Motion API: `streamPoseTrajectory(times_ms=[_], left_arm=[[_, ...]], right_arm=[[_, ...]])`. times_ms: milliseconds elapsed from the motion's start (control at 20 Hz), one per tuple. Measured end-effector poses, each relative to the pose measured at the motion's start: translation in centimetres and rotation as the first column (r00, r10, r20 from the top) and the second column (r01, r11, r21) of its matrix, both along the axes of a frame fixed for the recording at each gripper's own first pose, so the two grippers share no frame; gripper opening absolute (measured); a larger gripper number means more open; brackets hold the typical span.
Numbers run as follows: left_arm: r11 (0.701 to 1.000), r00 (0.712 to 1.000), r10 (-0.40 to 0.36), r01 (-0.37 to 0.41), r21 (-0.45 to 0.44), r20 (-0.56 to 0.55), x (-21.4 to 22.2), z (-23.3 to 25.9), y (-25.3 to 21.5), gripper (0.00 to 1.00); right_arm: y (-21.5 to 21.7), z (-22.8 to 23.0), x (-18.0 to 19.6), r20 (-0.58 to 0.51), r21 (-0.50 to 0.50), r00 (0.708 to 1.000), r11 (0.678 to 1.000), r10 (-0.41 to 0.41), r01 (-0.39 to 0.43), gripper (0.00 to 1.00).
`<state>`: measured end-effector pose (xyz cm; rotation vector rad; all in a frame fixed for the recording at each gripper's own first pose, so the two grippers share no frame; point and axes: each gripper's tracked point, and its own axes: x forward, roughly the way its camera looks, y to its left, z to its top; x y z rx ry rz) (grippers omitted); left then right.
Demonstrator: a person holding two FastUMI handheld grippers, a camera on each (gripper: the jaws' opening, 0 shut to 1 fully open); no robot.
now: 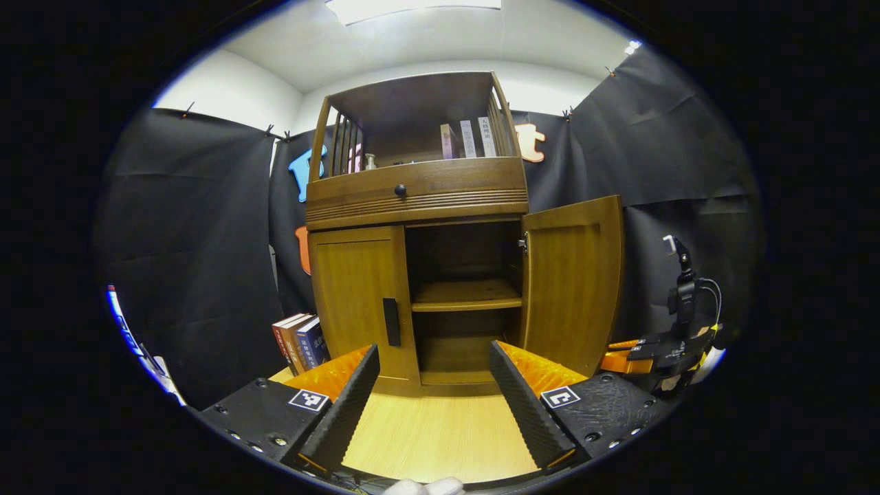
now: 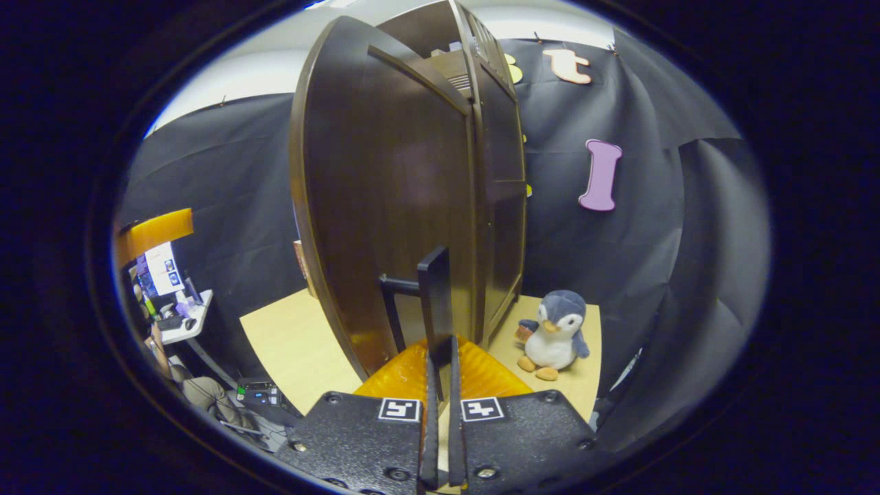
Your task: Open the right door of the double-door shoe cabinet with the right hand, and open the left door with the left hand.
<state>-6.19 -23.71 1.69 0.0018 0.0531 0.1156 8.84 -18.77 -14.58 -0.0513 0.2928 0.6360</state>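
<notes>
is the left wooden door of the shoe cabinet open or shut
Shut. The left wooden door sits flush in the cabinet front, while the right wooden door stands swung out, baring the inner shelf.

In the right gripper view, the right tool has its two fingers closed nearly together, pinching the lower end of the dark vertical handle of the right door. The door stands swung open, edge-on, rising above the handle, with the rest of the shoe cabinet just behind it. To the right of the cabinet a plush penguin sits upright on the light wooden floor, near the black cloth wall.
</notes>
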Motion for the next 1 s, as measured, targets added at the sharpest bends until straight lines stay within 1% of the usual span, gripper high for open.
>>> streamPoseTrajectory(times_ms=[100, 150, 200, 350, 450, 500, 550, 600, 650, 800, 900, 1000], left_arm=[[1.0, 1.0, -0.005, 0.005, -0.002, 0.003, 0.3, -0.1, 0.8, 0.96], [1.0, 1.0, -0.012, 0.012, -0.004, 0.004, 0.7, -0.2, 1.2, 0.96], [1.0, 1.0, -0.019, 0.019, -0.005, 0.002, 1.0, -0.3, 1.7, 0.96], [0.999, 0.999, -0.046, 0.046, -0.018, -0.004, 2.2, -0.6, 3.2, 0.96], [0.997, 0.997, -0.07, 0.07, -0.023, -0.011, 3.1, -0.8, 4.3, 0.96], [0.997, 0.997, -0.079, 0.079, -0.02, -0.012, 3.4, -0.7, 4.9, 0.96], [0.996, 0.996, -0.09, 0.09, -0.014, -0.011, 3.8, -0.6, 5.6, 0.96], [0.995, 0.995, -0.097, 0.097, -0.006, -0.007, 4.2, -0.6, 6.3, 1.0], [0.995, 0.995, -0.104, 0.104, 0.005, -0.005, 4.7, -0.6, 7.1, 0.96], [0.991, 0.992, -0.129, 0.129, 0.023, 0.002, 5.9, -0.8, 8.9, 0.96], [0.989, 0.989, -0.144, 0.144, 0.038, 0.01, 6.7, -0.9, 10.0, 0.96], [0.987, 0.987, -0.159, 0.158, 0.041, 0.013, 7.3, -1.3, 11.0, 0.96]], right_arm=[[-0.2, 0.1, -0.6, -0.02, 0.032, 1.0, 0.999, 0.006, -0.005, 0.13], [-0.7, 0.4, -0.6, -0.015, 0.034, 1.0, 0.999, -0.01, 0.01, 0.15], [-1.8, 0.8, -0.9, 0.003, 0.018, 0.999, 0.999, -0.041, 0.041, 0.26], [-2.7, 2.4, -1.4, 0.075, -0.002, 0.99, 0.993, -0.119, 0.119, 0.55], [-3.2, 3.0, -1.8, 0.106, -0.023, 0.977, 0.981, -0.187, 0.191, 0.67], [-3.3, 3.7, -2.1, 0.119, -0.016, 0.968, 0.974, -0.223, 0.226, 0.74], [-3.2, 4.2, -2.4, 0.125, -0.006, 0.958, 0.966, -0.257, 0.26, 0.76], [-3.5, 4.8, -3.0, 0.134, 0.005, 0.945, 0.954, -0.297, 0.299, 0.79], [-3.4, 5.5, -3.5, 0.14, 0.019, 0.936, 0.946, -0.323, 0.324, 0.82], [-2.5, 6.8, -5.6, 0.147, 0.03, 0.912, 0.923, -0.383, 0.383, 1.0], [-1.5, 7.9, -6.9, 0.166, 0.035, 0.888, 0.903, -0.428, 0.428, 0.99], [0.5, 8.9, -8.0, 0.197, 0.045, 0.863, 0.883, -0.466, 0.466, 0.99]])
